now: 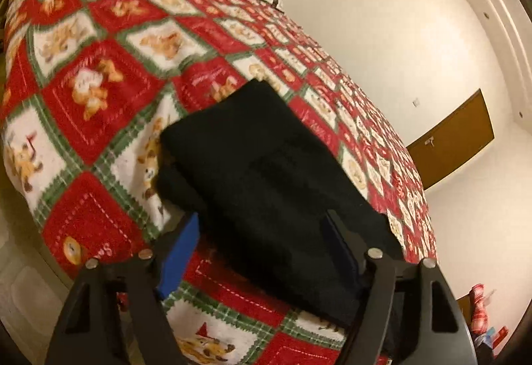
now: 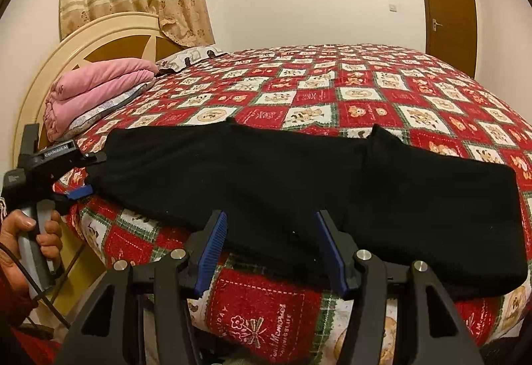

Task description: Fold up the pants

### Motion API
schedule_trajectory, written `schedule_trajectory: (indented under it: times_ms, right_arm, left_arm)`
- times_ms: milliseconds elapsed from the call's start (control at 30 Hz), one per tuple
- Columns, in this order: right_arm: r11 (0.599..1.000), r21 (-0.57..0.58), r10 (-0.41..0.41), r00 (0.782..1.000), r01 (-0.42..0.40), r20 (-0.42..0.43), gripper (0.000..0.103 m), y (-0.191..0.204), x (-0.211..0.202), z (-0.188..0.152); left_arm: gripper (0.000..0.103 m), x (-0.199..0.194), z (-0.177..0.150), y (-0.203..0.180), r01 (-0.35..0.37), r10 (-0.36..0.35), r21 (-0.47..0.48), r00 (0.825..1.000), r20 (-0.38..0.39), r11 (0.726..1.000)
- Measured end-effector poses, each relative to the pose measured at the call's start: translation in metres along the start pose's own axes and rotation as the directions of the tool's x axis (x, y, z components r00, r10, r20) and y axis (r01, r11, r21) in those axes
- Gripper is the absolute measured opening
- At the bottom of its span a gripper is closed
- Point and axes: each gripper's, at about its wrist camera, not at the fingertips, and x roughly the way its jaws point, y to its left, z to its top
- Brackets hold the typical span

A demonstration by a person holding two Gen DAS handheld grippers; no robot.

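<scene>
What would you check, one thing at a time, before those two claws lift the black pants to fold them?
1. Pants lie flat along the near edge of the bedspread: ok.
2. Left gripper is at one end of the pants, cloth between its blue pads: ok.
3. Left gripper pinching the cloth firmly: cannot tell.
4. Right gripper straddles the near edge at mid-length, pads not pressing: not ok for lifting.
5. Bedspread beyond the pants is free for the fold: ok.
6. Pink blanket lies clear of the pants: ok.
</scene>
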Motion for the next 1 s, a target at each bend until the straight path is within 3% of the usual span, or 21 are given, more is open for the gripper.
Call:
schedule_trajectory:
  times_ms: [300,400,433,467,633,700,800,867,933,967,1000]
  right_arm:
    - [1.000,-0.001,-0.004,1.000,0.004,0.003,0.057,0.000,-0.003,0.000]
    - [1.000,0.002,-0.012,1.000,0.012,0.015,0.057,-0.001,-0.007,0.000]
    - [1.000,0.005,-0.014,1.000,0.014,0.018,0.057,-0.002,-0.008,0.000]
    - [1.000,0.012,-0.017,1.000,0.017,0.020,0.057,-0.003,-0.008,0.000]
    - [0.997,0.068,-0.038,0.999,0.037,0.016,0.057,-0.014,-0.008,0.001]
    - [0.992,0.113,-0.052,0.998,0.049,0.023,0.057,-0.026,-0.011,0.003]
    - [0.980,0.187,-0.074,0.997,0.067,0.030,0.057,-0.048,-0.016,0.006]
    - [0.969,0.232,-0.094,0.995,0.082,0.042,0.057,-0.064,-0.021,0.008]
    - [0.958,0.272,-0.108,0.993,0.090,0.051,0.057,-0.078,-0.026,0.011]
    - [0.950,0.301,-0.109,0.992,0.086,0.058,0.057,-0.087,-0.030,0.012]
    - [0.942,0.325,-0.109,0.992,0.081,0.067,0.057,-0.096,-0.034,0.012]
  left_arm:
    - [0.074,0.000,-0.006,0.002,0.008,-0.008,-0.052,1.000,-0.010,0.999]
    - [0.046,0.002,0.008,0.006,-0.007,0.007,-0.079,1.000,0.000,0.997]
    - [0.024,0.004,0.015,0.007,-0.015,0.014,-0.073,1.000,-0.005,0.997]
    - [0.018,0.008,0.019,0.007,-0.009,0.008,-0.052,1.000,-0.019,0.999]
    - [0.015,0.003,0.008,-0.013,-0.060,0.059,0.092,0.998,0.012,0.994]
    - [0.014,-0.005,0.007,-0.027,-0.055,0.048,0.162,0.998,0.049,0.985]
    - [0.014,-0.018,0.007,-0.059,-0.036,0.006,0.299,0.995,0.100,0.954]
    - [0.014,-0.026,0.004,-0.088,-0.010,-0.041,0.398,0.992,0.119,0.917]
    - [0.014,-0.033,-0.001,-0.118,0.025,-0.101,0.497,0.987,0.125,0.867]
    - [0.014,-0.037,-0.012,-0.140,0.054,-0.146,0.568,0.982,0.117,0.821]
    - [0.014,-0.037,-0.016,-0.150,0.077,-0.172,0.598,0.980,0.104,0.798]
